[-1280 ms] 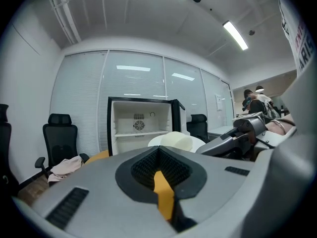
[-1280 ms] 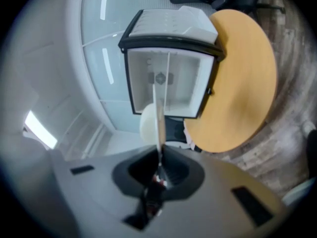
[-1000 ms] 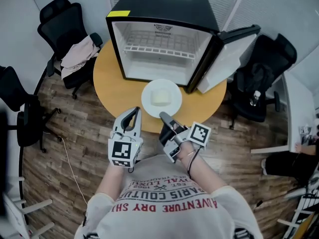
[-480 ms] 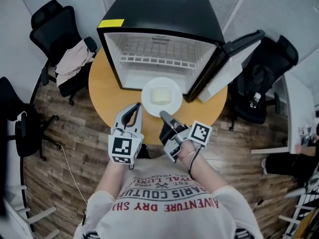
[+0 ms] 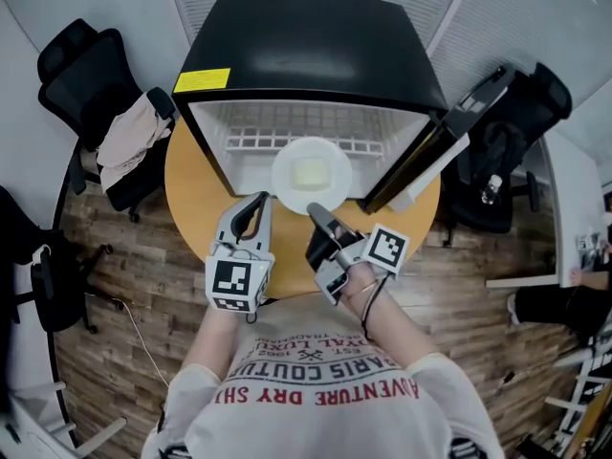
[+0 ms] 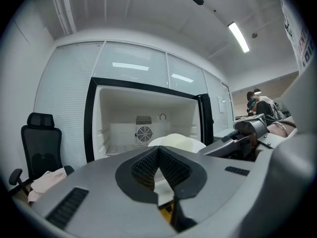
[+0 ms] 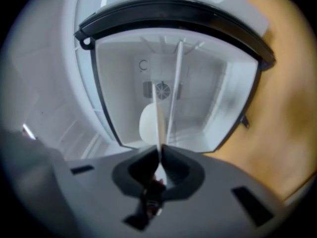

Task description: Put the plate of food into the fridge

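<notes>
A white plate (image 5: pixel 311 175) with a pale block of food (image 5: pixel 310 173) hangs at the mouth of the open black fridge (image 5: pixel 306 41), in front of its wire shelf (image 5: pixel 251 142). My right gripper (image 5: pixel 322 217) is shut on the plate's near rim. In the right gripper view the plate (image 7: pixel 159 120) shows edge-on, rising from the right gripper (image 7: pixel 161 156) toward the white interior. My left gripper (image 5: pixel 255 206) is shut and empty, level with the right one and left of the plate. From the left gripper (image 6: pixel 158 151) view, the plate (image 6: pixel 177 141) sits just right of centre.
The fridge stands on a round wooden table (image 5: pixel 188 199). Its door (image 5: pixel 448 140) swings open to the right. Black office chairs (image 5: pixel 72 60) surround the table; one on the left carries pale cloth (image 5: pixel 129 142). Another chair (image 5: pixel 507 127) stands right of the door.
The plate, held by my right gripper, has moved forward from in front of the fridge to its opening. Both grippers advanced with it; the left stays shut and empty.
</notes>
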Demonstrator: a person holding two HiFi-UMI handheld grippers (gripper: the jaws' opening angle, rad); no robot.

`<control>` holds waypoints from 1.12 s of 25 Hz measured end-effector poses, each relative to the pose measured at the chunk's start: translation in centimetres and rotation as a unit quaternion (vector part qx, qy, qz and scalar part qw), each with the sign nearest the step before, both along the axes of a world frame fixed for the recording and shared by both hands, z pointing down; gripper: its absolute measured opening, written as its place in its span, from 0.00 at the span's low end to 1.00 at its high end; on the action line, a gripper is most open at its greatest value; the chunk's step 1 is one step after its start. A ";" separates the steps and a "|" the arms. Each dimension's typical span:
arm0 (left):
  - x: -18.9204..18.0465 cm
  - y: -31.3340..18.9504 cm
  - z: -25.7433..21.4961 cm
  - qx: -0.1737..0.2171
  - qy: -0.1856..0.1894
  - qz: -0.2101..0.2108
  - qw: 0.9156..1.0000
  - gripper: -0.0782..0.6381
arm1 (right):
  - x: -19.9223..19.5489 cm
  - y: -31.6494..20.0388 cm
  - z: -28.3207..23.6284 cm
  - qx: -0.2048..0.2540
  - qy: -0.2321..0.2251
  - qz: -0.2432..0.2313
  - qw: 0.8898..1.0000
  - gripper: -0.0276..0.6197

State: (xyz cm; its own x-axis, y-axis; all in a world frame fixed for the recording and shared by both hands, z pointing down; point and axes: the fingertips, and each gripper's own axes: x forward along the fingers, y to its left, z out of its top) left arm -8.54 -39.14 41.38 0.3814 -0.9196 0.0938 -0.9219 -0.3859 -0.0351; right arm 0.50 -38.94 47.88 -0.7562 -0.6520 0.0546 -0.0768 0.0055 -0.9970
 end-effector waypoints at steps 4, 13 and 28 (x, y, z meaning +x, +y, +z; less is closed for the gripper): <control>-1.0 -1.5 0.7 -0.006 0.000 0.005 1.000 0.15 | -0.7 -1.9 0.3 -0.006 -0.002 0.012 1.000 0.10; -2.0 -3.7 1.5 -0.016 0.000 0.022 1.000 0.15 | -1.5 -5.2 0.9 -0.015 -0.001 0.039 0.999 0.10; -3.0 -6.5 2.8 -0.030 0.009 0.039 0.999 0.15 | -3.2 -8.3 2.2 -0.044 -0.013 0.070 0.997 0.10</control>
State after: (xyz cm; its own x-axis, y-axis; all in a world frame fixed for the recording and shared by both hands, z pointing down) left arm -11.51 -45.61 44.21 0.4538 -0.8800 0.1400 -0.8892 -0.4574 0.0069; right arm -2.73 -47.25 50.07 -0.6603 -0.7447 0.0973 -0.0446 -0.0904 -0.9949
